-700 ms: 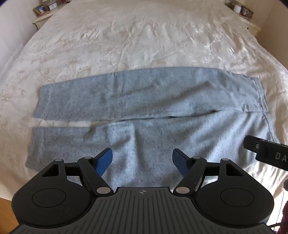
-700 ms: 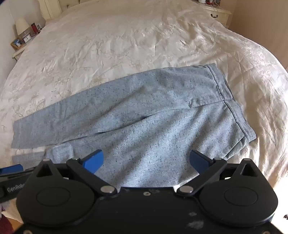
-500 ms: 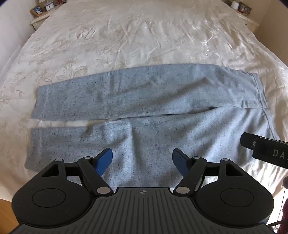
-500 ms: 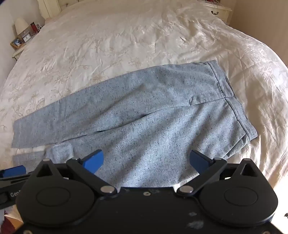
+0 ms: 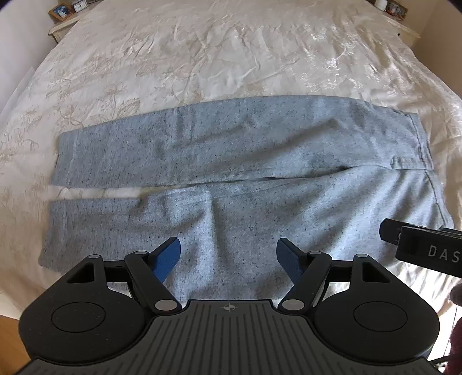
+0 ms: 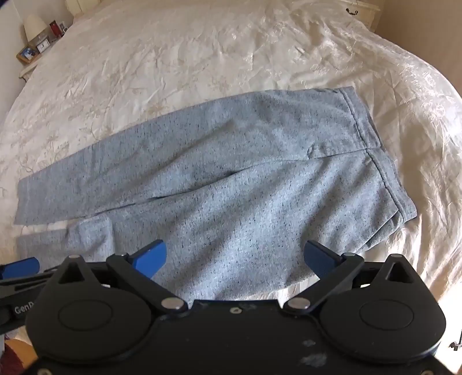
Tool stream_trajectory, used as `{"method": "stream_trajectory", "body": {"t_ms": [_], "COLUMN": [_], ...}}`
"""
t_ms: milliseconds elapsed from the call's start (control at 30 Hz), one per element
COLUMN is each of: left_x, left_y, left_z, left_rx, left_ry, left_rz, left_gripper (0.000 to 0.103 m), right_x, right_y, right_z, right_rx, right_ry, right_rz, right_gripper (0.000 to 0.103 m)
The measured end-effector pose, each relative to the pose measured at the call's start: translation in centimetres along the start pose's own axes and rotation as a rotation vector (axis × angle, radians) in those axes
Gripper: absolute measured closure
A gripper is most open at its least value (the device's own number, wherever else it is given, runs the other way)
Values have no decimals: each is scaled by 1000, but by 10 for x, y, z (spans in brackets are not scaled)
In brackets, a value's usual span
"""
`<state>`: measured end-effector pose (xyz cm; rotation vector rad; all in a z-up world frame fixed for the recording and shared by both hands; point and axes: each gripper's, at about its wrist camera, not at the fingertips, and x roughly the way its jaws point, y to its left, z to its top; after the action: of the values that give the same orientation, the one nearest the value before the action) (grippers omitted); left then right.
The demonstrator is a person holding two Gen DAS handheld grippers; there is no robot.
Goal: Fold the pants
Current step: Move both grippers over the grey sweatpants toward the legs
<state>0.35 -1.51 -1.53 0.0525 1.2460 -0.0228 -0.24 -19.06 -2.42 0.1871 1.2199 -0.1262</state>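
Note:
Grey-blue speckled pants [image 5: 231, 178] lie spread flat on a cream bedspread, legs to the left and waistband [image 5: 418, 144] to the right. My left gripper [image 5: 228, 256] hangs open above the near leg, with nothing between its blue pads. In the right wrist view the same pants [image 6: 231, 178] show their waistband [image 6: 381, 173] at the right. My right gripper [image 6: 235, 259] hovers wide open over the near hip area, empty. The near leg's cuff end [image 6: 86, 233] looks slightly rumpled.
The cream bedspread [image 5: 231, 57] stretches far beyond the pants. Bedside tables with small items stand at the far left [image 5: 66, 11] and far right [image 5: 395, 11]. The right gripper's black body [image 5: 424, 248] juts in at the left view's right edge. Wooden floor [image 5: 8, 323] shows below the bed edge.
Both grippers have drawn a little closer to the pants, which now fill more of each view. The near leg lies flatter against the far leg. Jaws are unchanged.

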Motion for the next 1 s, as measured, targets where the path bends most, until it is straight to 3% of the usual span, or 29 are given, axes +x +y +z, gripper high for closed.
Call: {"method": "stream_trajectory", "body": {"t_ms": [1000], "left_x": [4], "left_y": [5], "left_z": [-2], "left_rx": [-22], "left_ry": [25], "left_rz": [22], "left_gripper": [31], "right_x": [5], "right_y": [6], "right_z": [0], "right_rx": [-39], "right_ry": [32], "right_rz": [29], "right_gripper": [0]}}
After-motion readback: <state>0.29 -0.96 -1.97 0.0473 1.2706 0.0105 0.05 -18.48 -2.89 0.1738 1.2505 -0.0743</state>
